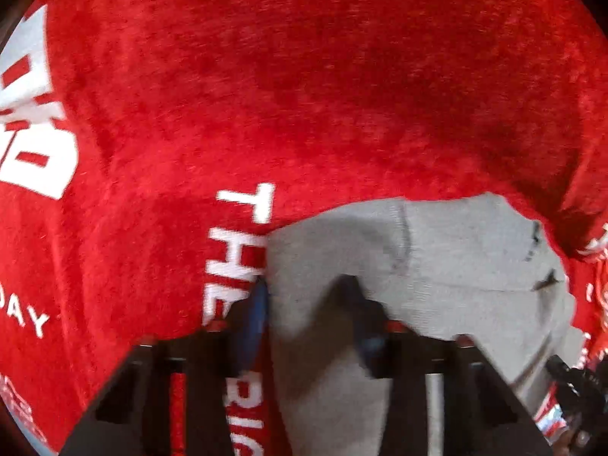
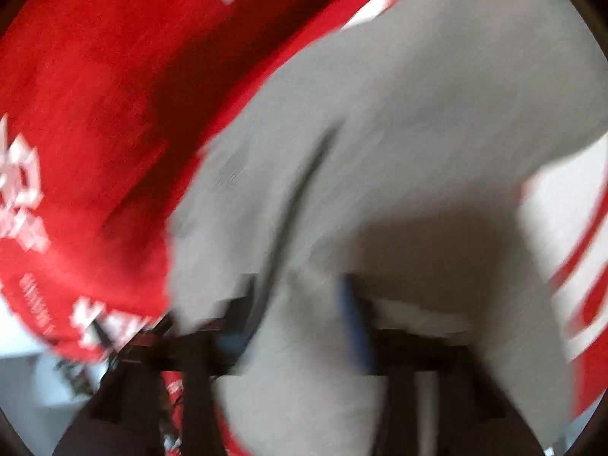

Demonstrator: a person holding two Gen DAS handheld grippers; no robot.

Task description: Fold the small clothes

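A small grey garment (image 1: 437,266) lies on a red plush cloth with white lettering (image 1: 266,95). In the left wrist view my left gripper (image 1: 304,296) has grey fabric between its two black fingers, with the jaws still apart around it. In the right wrist view, which is blurred by motion, the same grey garment (image 2: 399,114) fills the middle and right. My right gripper (image 2: 300,300) also has a fold of grey fabric between its fingers; the blue pad (image 2: 353,323) of one finger shows against the cloth.
The red cloth (image 2: 114,95) covers the whole work surface in both views. A dark object (image 1: 573,383), perhaps the other gripper, shows at the lower right edge of the left wrist view. A pale area (image 2: 26,380) lies beyond the cloth's edge at lower left.
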